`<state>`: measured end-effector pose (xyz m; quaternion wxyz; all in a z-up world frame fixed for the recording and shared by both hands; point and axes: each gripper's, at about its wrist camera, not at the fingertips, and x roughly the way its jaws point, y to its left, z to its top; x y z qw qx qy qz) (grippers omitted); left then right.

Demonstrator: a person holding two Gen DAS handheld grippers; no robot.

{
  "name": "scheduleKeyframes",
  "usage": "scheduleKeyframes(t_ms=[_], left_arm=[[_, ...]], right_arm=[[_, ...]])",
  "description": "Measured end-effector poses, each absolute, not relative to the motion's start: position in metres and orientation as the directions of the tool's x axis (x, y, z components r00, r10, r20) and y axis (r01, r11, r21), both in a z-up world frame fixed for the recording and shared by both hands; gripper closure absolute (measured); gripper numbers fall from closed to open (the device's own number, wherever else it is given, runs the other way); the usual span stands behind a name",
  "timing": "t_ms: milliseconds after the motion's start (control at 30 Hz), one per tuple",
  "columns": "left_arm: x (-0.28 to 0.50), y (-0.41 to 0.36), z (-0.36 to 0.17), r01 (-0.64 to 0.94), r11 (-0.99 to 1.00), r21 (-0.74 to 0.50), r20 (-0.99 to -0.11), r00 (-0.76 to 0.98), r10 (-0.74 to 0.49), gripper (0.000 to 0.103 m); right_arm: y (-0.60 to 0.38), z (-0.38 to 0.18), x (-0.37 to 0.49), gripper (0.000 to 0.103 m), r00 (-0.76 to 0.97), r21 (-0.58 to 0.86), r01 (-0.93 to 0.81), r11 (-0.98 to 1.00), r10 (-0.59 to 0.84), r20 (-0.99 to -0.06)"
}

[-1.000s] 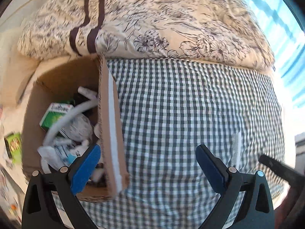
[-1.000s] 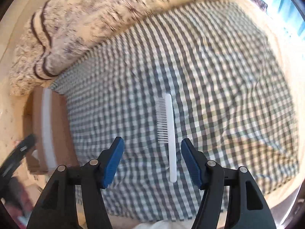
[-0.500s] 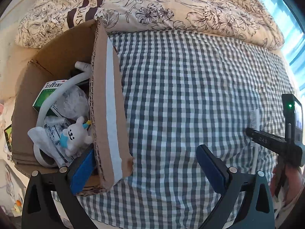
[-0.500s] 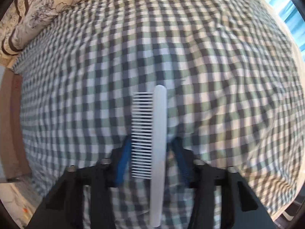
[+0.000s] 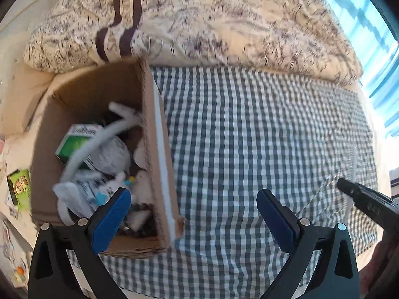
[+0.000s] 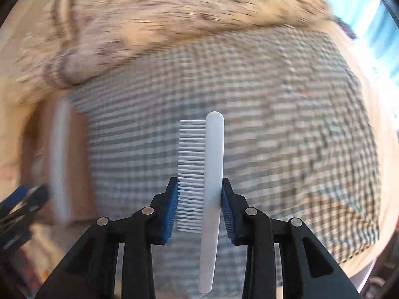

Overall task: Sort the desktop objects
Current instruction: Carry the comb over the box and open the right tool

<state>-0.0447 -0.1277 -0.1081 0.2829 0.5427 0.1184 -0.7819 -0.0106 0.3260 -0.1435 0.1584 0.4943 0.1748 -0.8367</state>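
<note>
A white comb (image 6: 212,172) sits between the blue pads of my right gripper (image 6: 200,205), which is shut on its teeth and spine, lifted above the checked cloth (image 6: 286,137). The comb points away from me. From the left wrist view the comb (image 5: 352,164) is a blur at the far right, in front of the right gripper's black finger (image 5: 359,196). My left gripper (image 5: 193,210) is open with nothing between its pads, straddling the near right wall of the cardboard box (image 5: 152,134). The box holds a green carton (image 5: 74,144), a white hose (image 5: 97,142) and a small plush toy (image 5: 112,186).
A flowered duvet (image 5: 224,20) is bunched along the far side of the checked cloth (image 5: 249,137). Green packets (image 5: 18,186) lie on the surface left of the box. A bright window (image 5: 374,37) is at the right. The box (image 6: 59,159) shows at the right wrist view's left.
My right gripper closed on the comb and lifted it off the cloth. The left gripper pulled back and up a little, still open beside the box.
</note>
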Motion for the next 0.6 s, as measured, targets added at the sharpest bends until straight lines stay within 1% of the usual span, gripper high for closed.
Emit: scheduleKeyframes(t_ms=[100,233,367,533,567,600], left_arm=[[-0.029,-0.145,-0.081,0.567,-0.818,0.104,-0.900,-0.296,-0.319,0.000],[0.004,-0.191,-0.050,0.583,-0.806,0.106,-0.880,-0.323,-0.349,0.000],[0.042,-0.240,-0.038,0.628,-0.772,0.097,-0.867,-0.328,-0.375,0.000],[0.078,-0.277,-0.050,0.635,-0.761,0.129,-0.869,-0.297,-0.395,0.000],[0.082,-0.281,-0.053,0.635,-0.762,0.129,-0.871,-0.295,-0.393,0.000],[0.087,-0.285,-0.054,0.634,-0.764,0.121,-0.875,-0.295,-0.383,0.000]], right_arm=[[0.275,-0.125,0.025,0.070,-0.456,-0.120,0.528,-0.841,-0.161,-0.875],[0.208,-0.109,0.067,0.071,-0.444,-0.073,0.616,-0.784,-0.269,-0.855],[0.141,-0.132,0.109,0.070,-0.431,-0.087,0.698,-0.710,-0.320,-0.843],[0.078,-0.171,0.120,0.069,-0.395,-0.083,0.739,-0.669,-0.330,-0.857],[0.070,-0.175,0.120,0.063,-0.395,-0.085,0.740,-0.667,-0.329,-0.858],[0.065,-0.178,0.120,0.047,-0.405,-0.098,0.738,-0.668,-0.321,-0.856]])
